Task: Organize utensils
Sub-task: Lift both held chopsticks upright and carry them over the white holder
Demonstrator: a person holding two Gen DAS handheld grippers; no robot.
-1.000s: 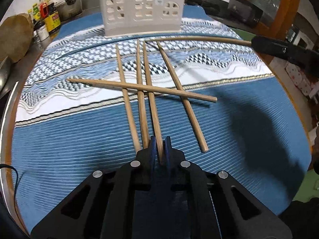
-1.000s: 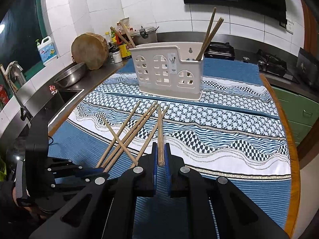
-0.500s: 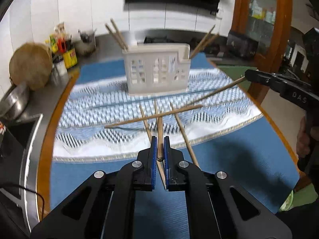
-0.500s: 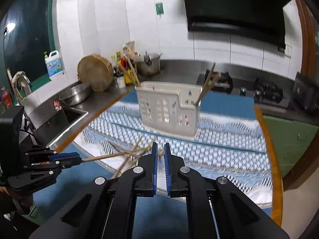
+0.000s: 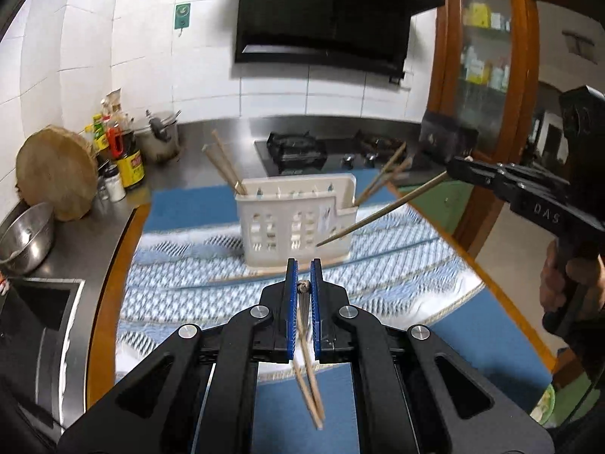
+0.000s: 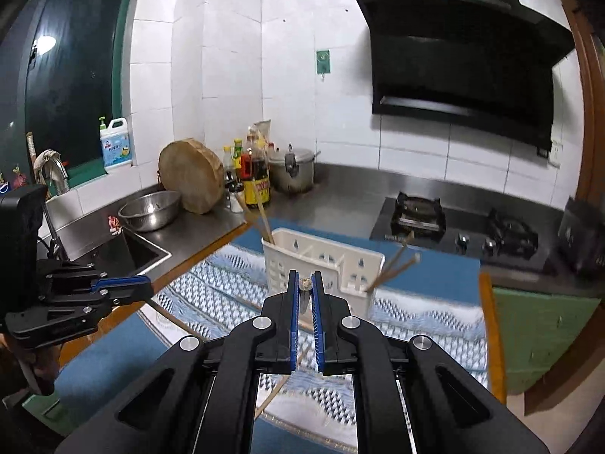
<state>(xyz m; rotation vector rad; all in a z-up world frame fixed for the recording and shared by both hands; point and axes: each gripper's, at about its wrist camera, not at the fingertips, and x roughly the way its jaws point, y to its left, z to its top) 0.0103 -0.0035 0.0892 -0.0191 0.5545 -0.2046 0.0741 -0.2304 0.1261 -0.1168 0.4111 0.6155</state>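
While both tools are raised above the bench [image 5: 113,249], we see the left hand-held gripper [image 5: 303,283] at the bottom centre of its own view, its blue-lined fingers [image 5: 291,302] clamped on one chopstick [image 5: 303,287], whose end shows between the tips while the shaft runs back under the tool. A second loose stick [image 5: 302,389] crosses it lower in the frame; we cannot tell whether they touch.

In the right wrist view the right hand-held gripper [image 6: 304,283] likewise sits at bottom centre, pinching another chopstick [image 6: 304,284] end-on. From the left wrist view that same stick [image 5: 382,213] slants from the upper right toward the frame's middle, its tip in front of the holder's right wall.

The white utensil holder [image 5: 298,223] stands upright on the blue patterned cloth [image 5: 397,265], just above centre in both views. Two sticks [image 5: 223,164] lean out of its left end and a pair [image 5: 382,179] leans out of its lower right compartment. More sticks [image 5: 257,274] lie flat on the cloth in front of it.

At the left of the frame we note a round wooden block [image 5: 56,174], a steel bowl [image 5: 24,234], bottles [image 5: 124,155] and a pot [image 5: 160,136]; a gas hob [image 5: 321,151] sits behind the holder.
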